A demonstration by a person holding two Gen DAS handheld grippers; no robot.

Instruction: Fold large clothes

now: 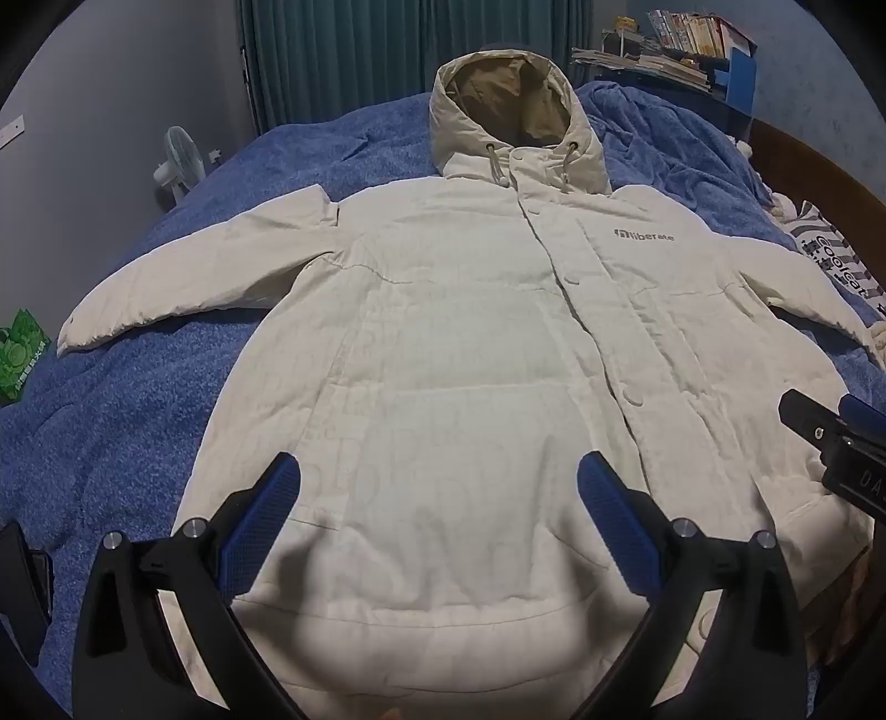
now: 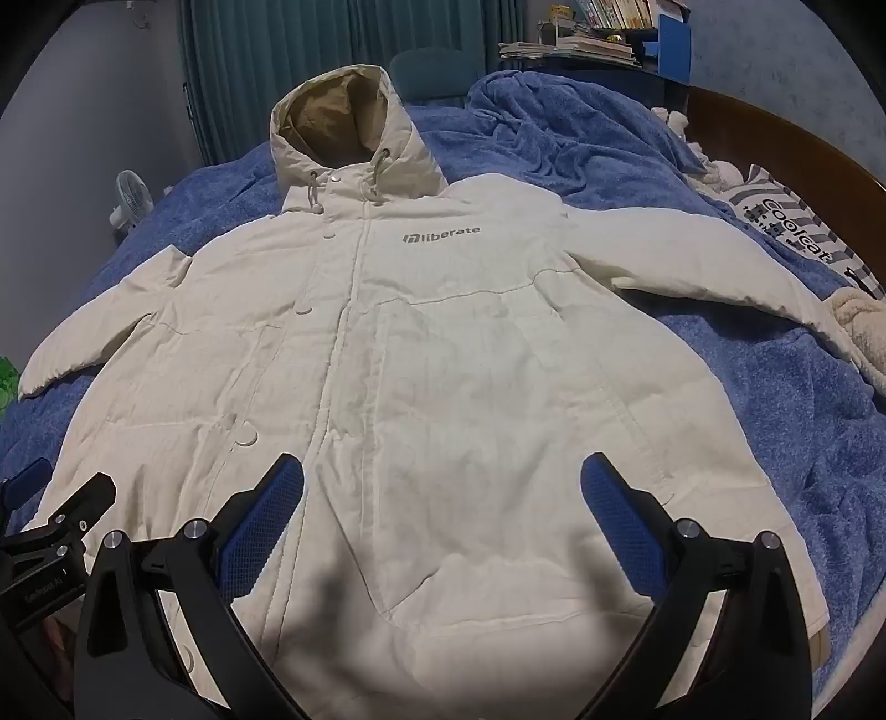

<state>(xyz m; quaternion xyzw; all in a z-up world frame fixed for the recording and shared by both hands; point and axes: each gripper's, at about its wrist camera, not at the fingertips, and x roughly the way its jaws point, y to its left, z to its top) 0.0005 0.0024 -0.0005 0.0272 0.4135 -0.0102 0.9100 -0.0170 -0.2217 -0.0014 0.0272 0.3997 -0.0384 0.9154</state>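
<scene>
We held the left gripper (image 1: 437,482) and right gripper (image 2: 443,482) with jaws spread, empty, above the near hem of the white jacket (image 1: 470,343) spread flat on the blue blanket (image 1: 138,399). Its puffy padding could slip from a shallow pinch.

Cream-white jacket (image 1: 443,343) with tan hood lining (image 1: 506,99) and grey chest lettering (image 1: 644,235), speckled blue blanket (image 1: 138,399), teal curtain (image 1: 410,50) far, grey-striped white pillow (image 2: 797,221) right, black grippers with blue textured pads (image 1: 260,515)
</scene>
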